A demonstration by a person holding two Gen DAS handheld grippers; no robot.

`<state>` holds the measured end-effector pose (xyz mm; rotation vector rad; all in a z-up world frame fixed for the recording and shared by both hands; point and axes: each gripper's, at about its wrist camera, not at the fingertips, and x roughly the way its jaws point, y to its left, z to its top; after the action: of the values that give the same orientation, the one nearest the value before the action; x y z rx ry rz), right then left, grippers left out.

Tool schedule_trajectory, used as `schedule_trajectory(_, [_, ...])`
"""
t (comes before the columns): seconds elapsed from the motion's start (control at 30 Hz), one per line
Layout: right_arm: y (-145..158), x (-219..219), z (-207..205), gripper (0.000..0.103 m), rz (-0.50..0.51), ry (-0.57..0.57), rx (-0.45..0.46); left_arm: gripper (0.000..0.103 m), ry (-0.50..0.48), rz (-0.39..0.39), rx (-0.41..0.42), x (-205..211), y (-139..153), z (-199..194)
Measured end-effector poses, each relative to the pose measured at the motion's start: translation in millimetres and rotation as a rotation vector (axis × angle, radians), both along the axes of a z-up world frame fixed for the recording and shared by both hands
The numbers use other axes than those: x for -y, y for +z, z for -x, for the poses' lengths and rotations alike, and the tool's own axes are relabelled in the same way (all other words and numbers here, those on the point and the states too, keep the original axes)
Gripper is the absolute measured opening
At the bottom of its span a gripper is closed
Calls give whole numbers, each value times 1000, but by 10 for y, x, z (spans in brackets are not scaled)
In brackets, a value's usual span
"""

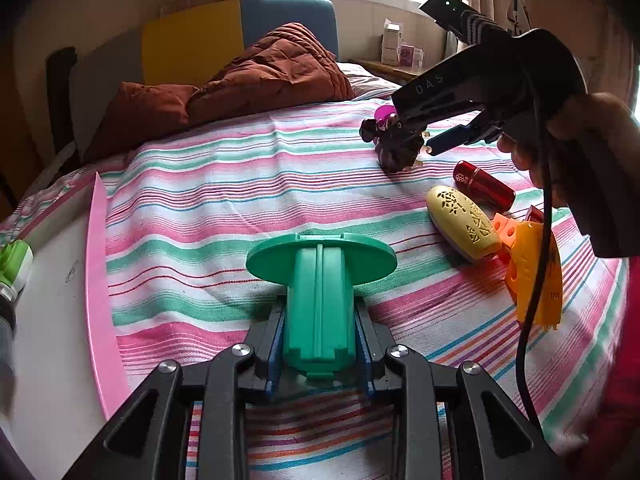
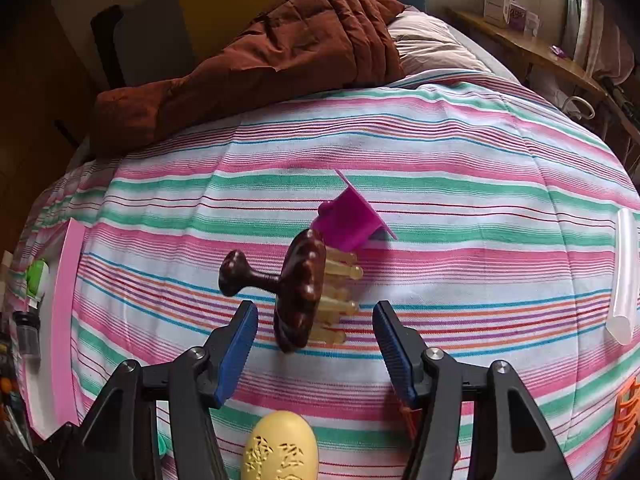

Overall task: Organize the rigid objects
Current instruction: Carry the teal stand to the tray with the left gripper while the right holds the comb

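Note:
My left gripper is shut on a green plastic piece with a round flange, held just above the striped bedsheet. My right gripper is open, its blue pads either side of a dark brown massage brush with pale pegs lying on the sheet. The brush also shows in the left wrist view under the right gripper. A magenta plastic cup lies tipped just beyond the brush. A yellow egg-shaped case, a red cylinder and an orange plastic piece lie at the right.
A white tray with a pink rim sits at the left edge of the bed, with a green-capped item on it. A rust-brown quilt is heaped at the far side. A clear tube lies at the right.

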<state>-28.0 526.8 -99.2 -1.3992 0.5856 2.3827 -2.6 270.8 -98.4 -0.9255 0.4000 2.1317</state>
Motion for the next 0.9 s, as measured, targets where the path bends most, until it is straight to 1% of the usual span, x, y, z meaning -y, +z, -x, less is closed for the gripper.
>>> schedule_trajectory(0.07, [-41,-77,50,60,57,-8,4,30,0,1,-2,-8,0,1])
schedule_trajectory(0.1, [-73,-104,80,53,65,-20,12,30,0,0,-1,-7,-2,5])
schedule_trajectory(0.13, [-97,-121,91,38,66,-30,13,30,0,-2,0,-8,-2,8])
schedule_trajectory(0.17, [-106,-117,88,36,61,-43,15,30,0,-2,1,-7,-3,10])
schedule_trajectory(0.23, [-81,-61,59,35,42,-50,6,30,0,-2,-2,-3,-5,13])
schedule_trajectory(0.33, [-8,119,-7,35,6,-41,24,30,0,-3,-3,0,-4,11])
schedule_trajectory(0.43, [165,350,-137,35,31,-25,-31,30,0,-8,1,11,-5,14])
schedule_trajectory(0.5, [229,536,-185,35,23,2,-50,30,-1,-12,13,20,4,30])
schedule_trajectory(0.57, [182,673,-182,36,15,23,-45,30,-6,4,16,16,29,32])
schedule_trajectory(0.63, [48,732,-147,36,52,28,-31,30,-11,25,14,26,73,2])
schedule_trajectory(0.67, [-18,762,-125,35,53,37,-18,30,-12,15,19,50,111,-18])
schedule_trajectory(0.7, [-60,809,-108,36,33,47,-2,30,-8,8,21,77,150,-42])
schedule_trajectory(0.73, [-55,845,-102,35,10,57,-11,30,-4,3,22,102,194,-60])
schedule_trajectory(0.83, [-26,874,-94,35,17,71,-39,30,7,0,6,182,332,-129])
schedule_trajectory(0.9, [-36,895,-83,35,-5,79,-30,30,23,2,1,254,421,-157])
